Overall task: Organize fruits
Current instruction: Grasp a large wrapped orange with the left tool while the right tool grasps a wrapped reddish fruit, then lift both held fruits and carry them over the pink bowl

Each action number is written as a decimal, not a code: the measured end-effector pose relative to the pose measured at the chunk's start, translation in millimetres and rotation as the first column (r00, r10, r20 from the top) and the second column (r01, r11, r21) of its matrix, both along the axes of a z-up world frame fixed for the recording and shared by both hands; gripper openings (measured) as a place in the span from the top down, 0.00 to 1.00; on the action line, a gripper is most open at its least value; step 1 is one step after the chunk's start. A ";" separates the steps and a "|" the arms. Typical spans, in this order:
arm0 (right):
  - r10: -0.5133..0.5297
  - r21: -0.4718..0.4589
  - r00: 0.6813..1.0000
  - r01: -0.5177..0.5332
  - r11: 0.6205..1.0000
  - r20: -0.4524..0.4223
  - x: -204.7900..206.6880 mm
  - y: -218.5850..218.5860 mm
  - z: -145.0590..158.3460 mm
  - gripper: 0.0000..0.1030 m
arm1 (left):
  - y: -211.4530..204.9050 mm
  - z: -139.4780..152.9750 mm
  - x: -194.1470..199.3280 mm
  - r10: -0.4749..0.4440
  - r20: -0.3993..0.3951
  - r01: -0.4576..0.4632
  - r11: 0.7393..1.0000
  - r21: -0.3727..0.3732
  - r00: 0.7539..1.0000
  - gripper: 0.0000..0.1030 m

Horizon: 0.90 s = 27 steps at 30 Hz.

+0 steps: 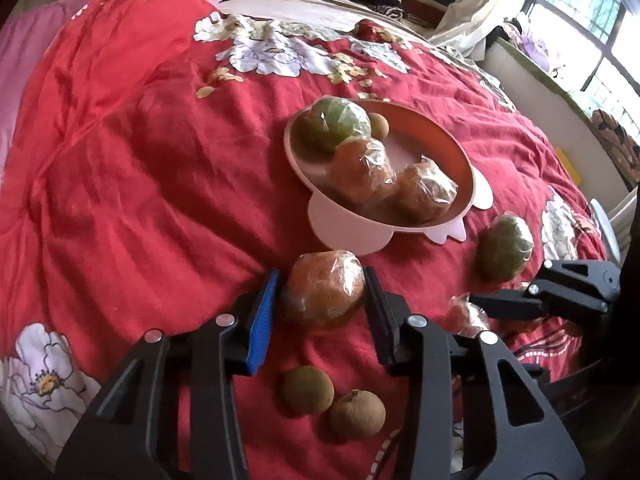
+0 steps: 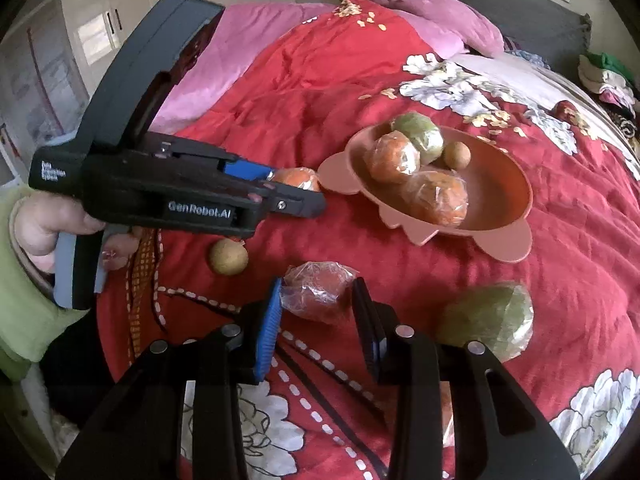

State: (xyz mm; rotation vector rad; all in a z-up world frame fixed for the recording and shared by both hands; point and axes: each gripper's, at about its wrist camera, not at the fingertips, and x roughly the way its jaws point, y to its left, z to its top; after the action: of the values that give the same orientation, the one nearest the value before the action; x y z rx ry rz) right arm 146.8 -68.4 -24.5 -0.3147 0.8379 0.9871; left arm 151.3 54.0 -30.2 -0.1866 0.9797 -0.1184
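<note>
Fruits lie on the red bed cover (image 1: 140, 200), some already in the pink bowl (image 1: 476, 172). Left gripper (image 1: 320, 300) fingers squeeze a wrapped orange (image 1: 324, 292). Right gripper (image 2: 316, 312) fingers squeeze a wrapped red fruit (image 2: 320, 292). Next, I think, both must lift and carry them to the bowl.

Red floral quilt (image 1: 160, 184), pink bowl (image 1: 352, 232)

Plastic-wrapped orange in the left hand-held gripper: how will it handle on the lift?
Likely slippery: crinkled film covers the wrapped orange, so the pads of the left hand-held gripper may slide on the wrap. It is round, so it would probably roll on the soft red quilt if dropped. Looks firm enough to hold shape.
</note>
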 end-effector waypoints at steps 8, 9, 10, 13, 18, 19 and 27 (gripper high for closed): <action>-0.003 0.028 1.000 0.002 1.000 0.002 1.1 -4.5 7.7 0.67 | 4.0 12.4 -11.9 -0.002 0.026 0.004 0.998 -0.055 1.000 0.69; -0.002 0.033 1.000 0.002 0.999 0.002 1.5 -5.0 8.9 0.67 | 4.0 14.8 -14.3 -0.001 0.033 0.003 0.998 -0.056 0.999 0.69; -0.005 0.038 1.000 0.005 0.999 0.001 2.1 -6.2 10.2 0.67 | 4.4 18.8 -17.1 0.000 0.043 0.003 0.998 -0.059 0.999 0.69; -0.012 0.053 1.000 0.012 0.999 0.002 3.6 -10.1 14.5 0.67 | 3.9 27.7 -21.9 0.002 0.064 0.002 0.998 -0.059 0.998 0.69; -0.025 0.078 1.000 0.024 0.997 0.006 5.3 -17.4 21.2 0.67 | 1.1 34.4 -23.5 0.001 0.077 0.003 0.999 -0.053 0.997 0.69; -0.029 0.084 1.000 0.028 0.996 0.006 6.0 -19.3 22.8 0.67 | -0.1 35.9 -23.3 -0.001 0.080 0.005 0.999 -0.053 0.997 0.69; -0.068 0.122 0.998 0.067 0.990 0.008 14.2 -34.4 34.2 0.67 | -11.9 46.6 -14.8 -0.026 0.097 0.031 0.998 -0.048 0.995 0.69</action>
State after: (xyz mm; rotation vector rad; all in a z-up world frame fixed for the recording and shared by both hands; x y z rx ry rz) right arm 161.0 -102.9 9.7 -0.1860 0.7690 0.9678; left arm 136.5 42.1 16.4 -0.2105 0.8839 -0.1762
